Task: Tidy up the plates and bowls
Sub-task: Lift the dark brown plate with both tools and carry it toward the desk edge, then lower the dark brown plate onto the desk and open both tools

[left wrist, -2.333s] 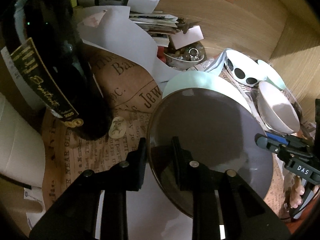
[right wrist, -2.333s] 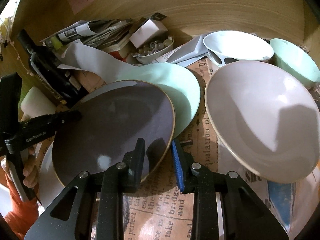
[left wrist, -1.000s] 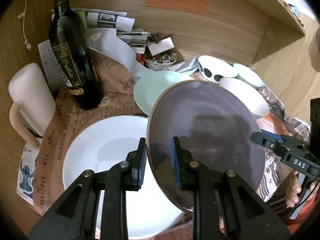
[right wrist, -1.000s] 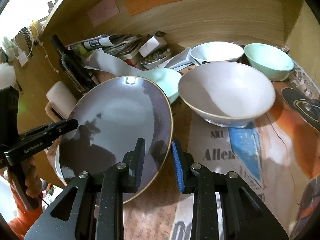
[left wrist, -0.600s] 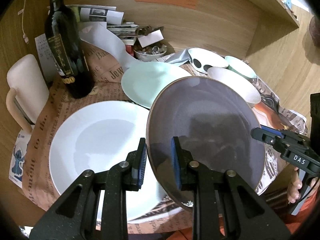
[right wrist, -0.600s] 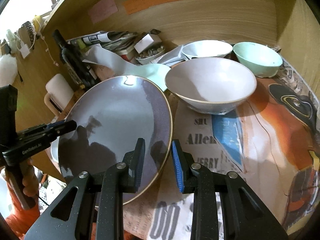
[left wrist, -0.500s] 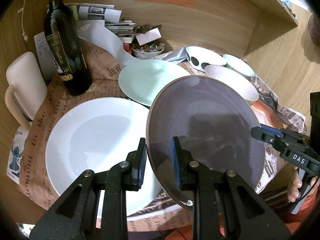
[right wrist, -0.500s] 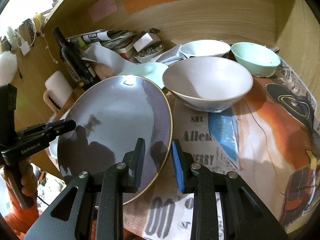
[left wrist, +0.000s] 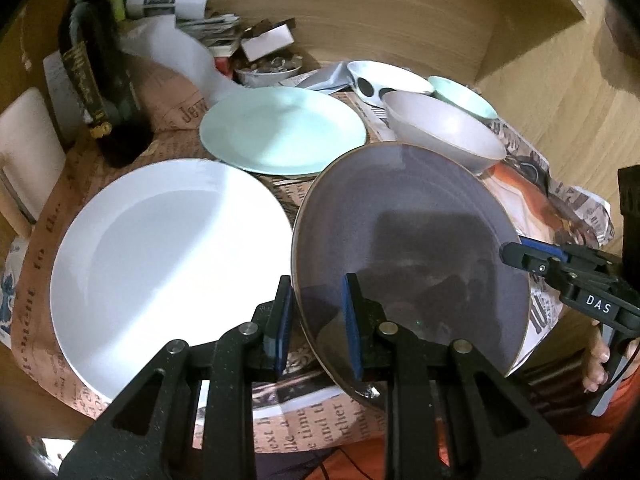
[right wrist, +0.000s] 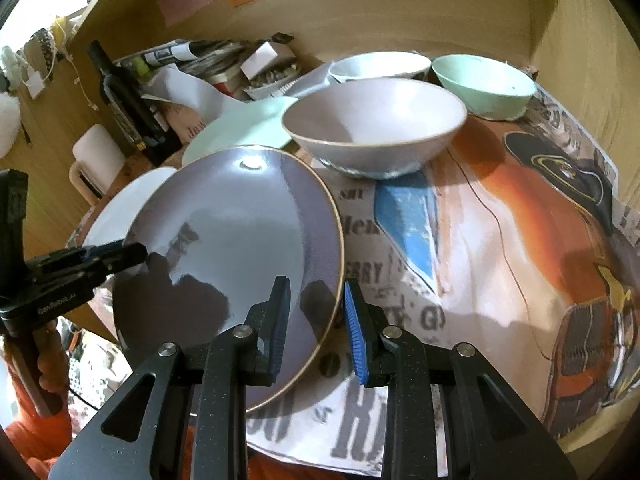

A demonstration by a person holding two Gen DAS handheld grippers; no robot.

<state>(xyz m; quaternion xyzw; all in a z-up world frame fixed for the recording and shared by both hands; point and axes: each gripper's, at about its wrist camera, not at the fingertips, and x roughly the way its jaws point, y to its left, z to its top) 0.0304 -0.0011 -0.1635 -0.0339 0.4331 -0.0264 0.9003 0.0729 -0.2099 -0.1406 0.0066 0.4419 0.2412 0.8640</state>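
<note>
Far left of my left tongs (left wrist: 316, 320): a dark glass wine bottle (left wrist: 100, 80) and a cream mug (left wrist: 24, 152), both out of the way. Just left of the left tongs lies the large white round plate (left wrist: 160, 264), flat on the printed newspaper sheet (right wrist: 480, 240); ahead of them, the pale mint round plate (left wrist: 280, 130). The left tongs pinch the near-left rim of the dark grey-purple glazed plate with the tan edge (left wrist: 408, 248), one finger under and one over. The plate is held tilted, clear of the paper, with its left rim beside the white plate's right edge. My right tongs (right wrist: 316, 320) straddle the same plate's opposite rim, but a gap shows at the blue pad (right wrist: 354, 332), so I cannot tell whether they truly bite. Two grips probably keep a slick, wide plate from swinging. Ahead and right of the right tongs: a pale lilac ceramic bowl (right wrist: 374, 132), a white spotted bowl (left wrist: 384, 82), and a mint bowl (right wrist: 484, 80), grouped at the back. Versus 2.3 s ago: the grey plate was low over the mint plate; it has since come up and back toward me, leaving the mint and white plates fully exposed. Likely next: set it onto the white plate.
</note>
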